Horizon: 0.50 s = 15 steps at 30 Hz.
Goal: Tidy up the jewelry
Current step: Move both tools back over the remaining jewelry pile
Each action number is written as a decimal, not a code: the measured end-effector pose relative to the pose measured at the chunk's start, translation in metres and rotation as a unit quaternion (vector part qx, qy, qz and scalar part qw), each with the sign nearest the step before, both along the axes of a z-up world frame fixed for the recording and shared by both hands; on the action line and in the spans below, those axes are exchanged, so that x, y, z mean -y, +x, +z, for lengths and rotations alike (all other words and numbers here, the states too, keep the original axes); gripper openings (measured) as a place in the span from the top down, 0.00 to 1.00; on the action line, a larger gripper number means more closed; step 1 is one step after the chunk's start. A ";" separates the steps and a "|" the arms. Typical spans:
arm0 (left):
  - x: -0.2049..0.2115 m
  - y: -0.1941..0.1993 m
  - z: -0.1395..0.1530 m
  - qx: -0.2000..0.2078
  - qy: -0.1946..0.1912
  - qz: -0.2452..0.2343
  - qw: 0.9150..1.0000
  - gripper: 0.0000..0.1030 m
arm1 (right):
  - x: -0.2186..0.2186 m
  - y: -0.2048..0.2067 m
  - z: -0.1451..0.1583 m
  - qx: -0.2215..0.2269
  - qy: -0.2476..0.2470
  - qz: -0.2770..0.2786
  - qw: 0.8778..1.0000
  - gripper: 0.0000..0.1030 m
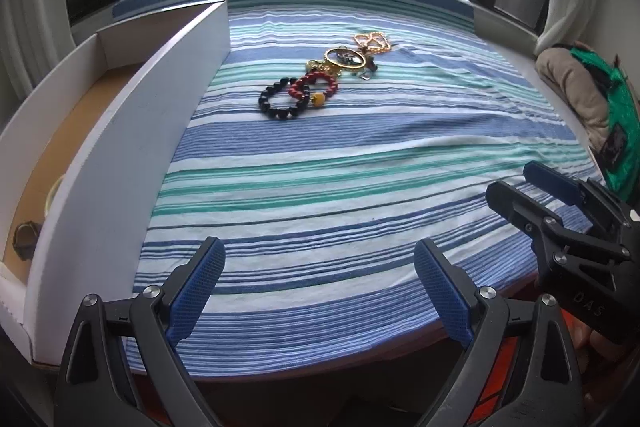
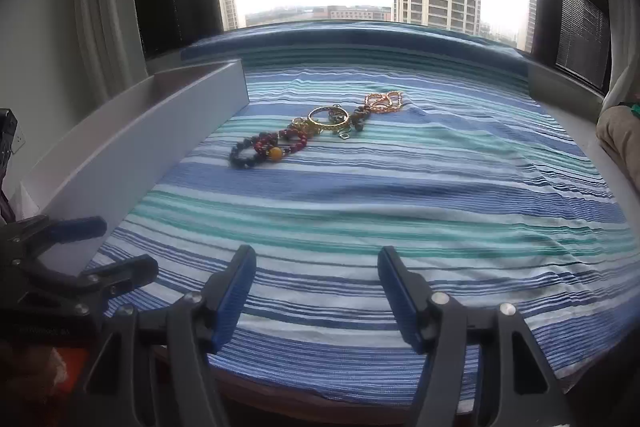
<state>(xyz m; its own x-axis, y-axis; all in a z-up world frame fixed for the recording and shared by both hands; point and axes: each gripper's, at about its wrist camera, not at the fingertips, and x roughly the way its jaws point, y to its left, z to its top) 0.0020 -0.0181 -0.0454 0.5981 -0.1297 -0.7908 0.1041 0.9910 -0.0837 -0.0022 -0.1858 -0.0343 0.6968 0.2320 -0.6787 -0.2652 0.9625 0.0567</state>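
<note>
A cluster of jewelry lies mid-cloth: a black bead bracelet (image 1: 279, 101) (image 2: 243, 155), a red bead bracelet (image 1: 315, 85) (image 2: 281, 142) overlapping it, a gold bangle (image 1: 344, 58) (image 2: 327, 118) and a rose-gold chain (image 1: 370, 41) (image 2: 383, 102). To the left stands a white box (image 1: 132, 131) (image 2: 140, 139) holding a dark ring-like piece (image 1: 27, 239) and a pale bangle (image 1: 54, 191). My left gripper (image 1: 320, 291) (image 2: 124, 247) is open and empty over the cloth's near edge. My right gripper (image 2: 318, 291) (image 1: 510, 183) is also open and empty, well short of the jewelry.
A blue, green and white striped cloth (image 1: 360, 167) covers the surface in front of a window. A beige and green bundle (image 1: 588, 107) lies at the right edge. The box's long wall (image 1: 120, 187) borders the cloth on the left.
</note>
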 end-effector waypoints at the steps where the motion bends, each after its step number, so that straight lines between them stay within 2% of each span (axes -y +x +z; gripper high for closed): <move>1: 0.000 0.001 0.000 0.001 -0.001 0.000 1.000 0.07 | -0.001 -0.004 0.001 0.004 0.000 0.003 1.000 0.37; 5: -0.001 0.005 -0.003 -0.003 -0.004 0.007 1.000 0.07 | -0.007 -0.007 0.003 0.013 -0.008 0.013 1.000 0.37; 10: -0.006 0.007 -0.010 -0.017 -0.012 0.014 1.000 0.07 | -0.005 -0.006 -0.004 0.001 -0.005 0.008 1.000 0.37; 15: -0.006 0.007 -0.010 -0.013 -0.010 0.015 1.000 0.07 | -0.004 -0.008 -0.002 0.006 -0.007 0.005 1.000 0.37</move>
<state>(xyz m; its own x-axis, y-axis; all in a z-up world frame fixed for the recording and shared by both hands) 0.0087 -0.0117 -0.0555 0.5806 -0.1272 -0.8042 0.0719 0.9919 -0.1050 -0.0105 -0.1818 -0.0363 0.7026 0.2295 -0.6736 -0.2763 0.9603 0.0390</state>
